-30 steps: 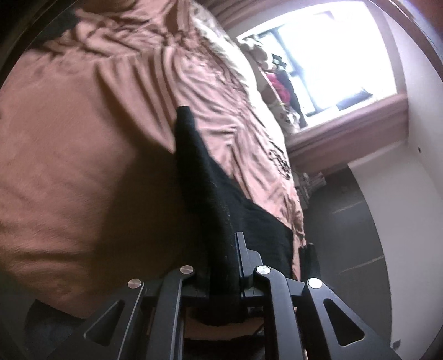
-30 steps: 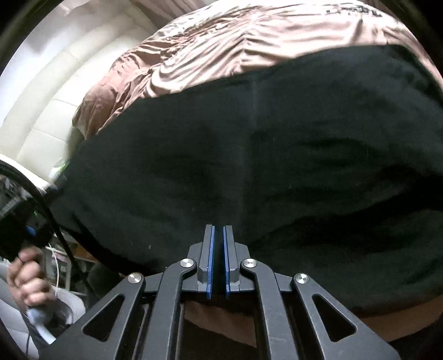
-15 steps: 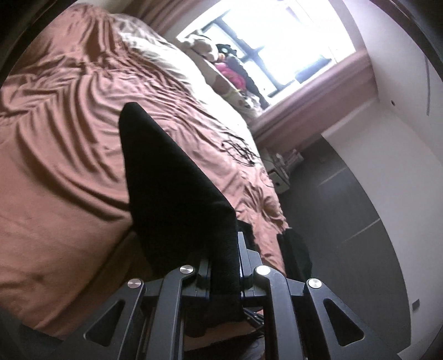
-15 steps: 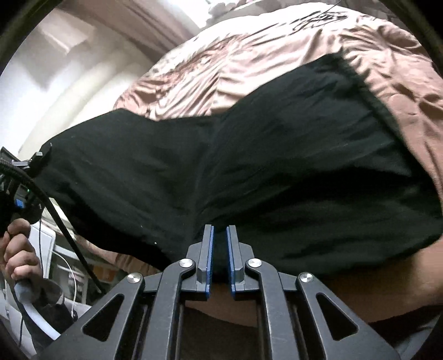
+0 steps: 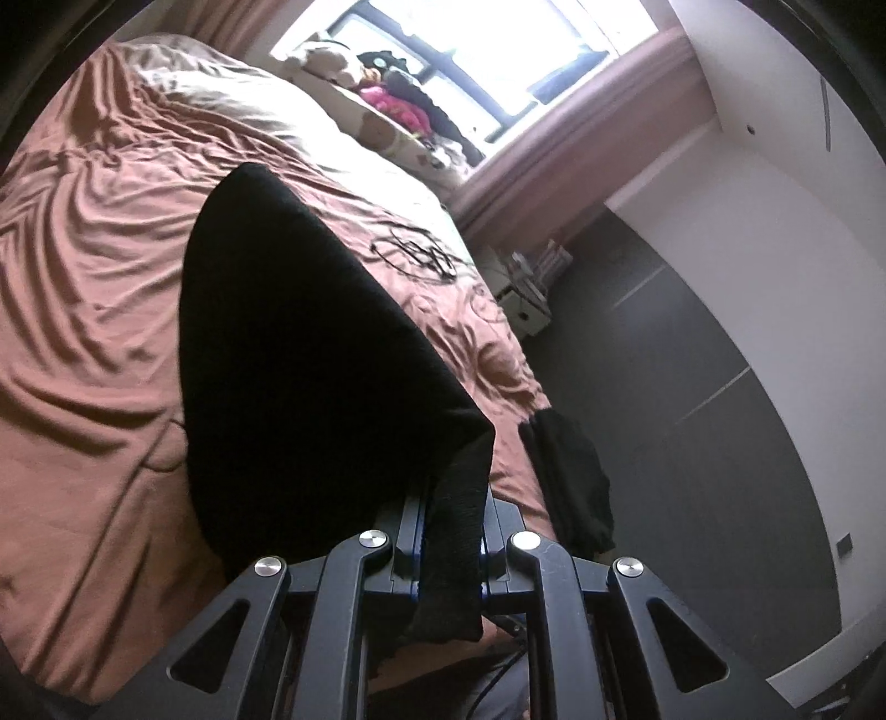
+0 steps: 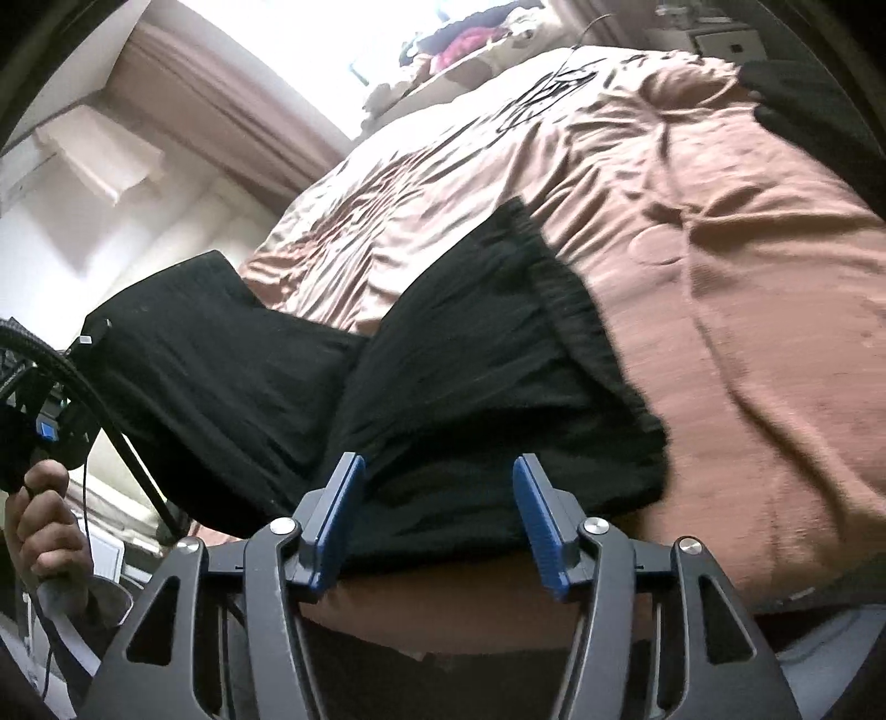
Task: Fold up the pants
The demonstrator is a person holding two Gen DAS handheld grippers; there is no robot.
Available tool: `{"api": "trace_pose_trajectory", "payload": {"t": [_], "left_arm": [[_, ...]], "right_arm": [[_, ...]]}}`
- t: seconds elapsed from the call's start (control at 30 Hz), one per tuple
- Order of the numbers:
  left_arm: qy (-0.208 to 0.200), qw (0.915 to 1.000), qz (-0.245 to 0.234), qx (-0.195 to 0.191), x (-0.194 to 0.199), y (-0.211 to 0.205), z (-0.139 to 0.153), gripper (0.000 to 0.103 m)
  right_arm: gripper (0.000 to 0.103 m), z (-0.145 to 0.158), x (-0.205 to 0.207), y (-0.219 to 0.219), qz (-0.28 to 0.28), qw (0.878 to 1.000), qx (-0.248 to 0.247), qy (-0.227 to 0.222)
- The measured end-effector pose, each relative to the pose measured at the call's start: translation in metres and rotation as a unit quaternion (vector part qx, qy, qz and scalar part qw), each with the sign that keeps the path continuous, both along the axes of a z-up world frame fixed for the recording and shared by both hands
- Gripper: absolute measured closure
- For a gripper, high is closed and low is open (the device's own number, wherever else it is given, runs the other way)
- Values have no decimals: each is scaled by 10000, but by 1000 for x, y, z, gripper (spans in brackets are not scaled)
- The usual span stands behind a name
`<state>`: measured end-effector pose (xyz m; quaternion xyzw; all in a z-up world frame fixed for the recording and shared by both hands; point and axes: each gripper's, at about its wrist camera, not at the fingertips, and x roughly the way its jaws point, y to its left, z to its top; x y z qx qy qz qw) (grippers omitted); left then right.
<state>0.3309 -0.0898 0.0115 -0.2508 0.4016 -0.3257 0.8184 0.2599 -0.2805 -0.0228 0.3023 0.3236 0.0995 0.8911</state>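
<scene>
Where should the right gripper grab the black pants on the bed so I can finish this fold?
Probably the gathered waistband of the black pants, near its lower corner. That ribbed hem is thick, and it lies flat and exposed on the brown bedspread. Come in low from the near edge. The right gripper, its jaws just opened, holds nothing; the left gripper grips the other end.

Pants (image 6: 487, 376) lie on the bed (image 6: 747, 277), at its near edge. One end is lifted off to the left, pinched in left gripper (image 5: 451, 531). Right gripper (image 6: 437, 509) in front, apart from cloth. Window (image 5: 498, 50) behind bed.
</scene>
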Motion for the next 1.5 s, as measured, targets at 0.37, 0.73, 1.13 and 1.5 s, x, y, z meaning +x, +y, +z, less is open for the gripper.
{"api": "trace_pose_trajectory", "payload": {"t": [0.37, 0.73, 1.13, 1.5], "left_arm": [[265, 9972, -657, 244, 20, -87, -26, 89], [841, 9866, -1306, 489, 23, -160, -80, 89], [799, 9842, -1502, 482, 10, -155, -83, 42], [952, 9875, -970, 801, 27, -100, -101, 42]], "right_arm": [[49, 0, -29, -42, -338, 9993, 138, -83], [49, -9, -39, -71, -587, 9978, 293, 27], [49, 0, -37, -71, -570, 9982, 196, -27], [49, 11, -32, -63, -518, 9985, -144, -45]]}}
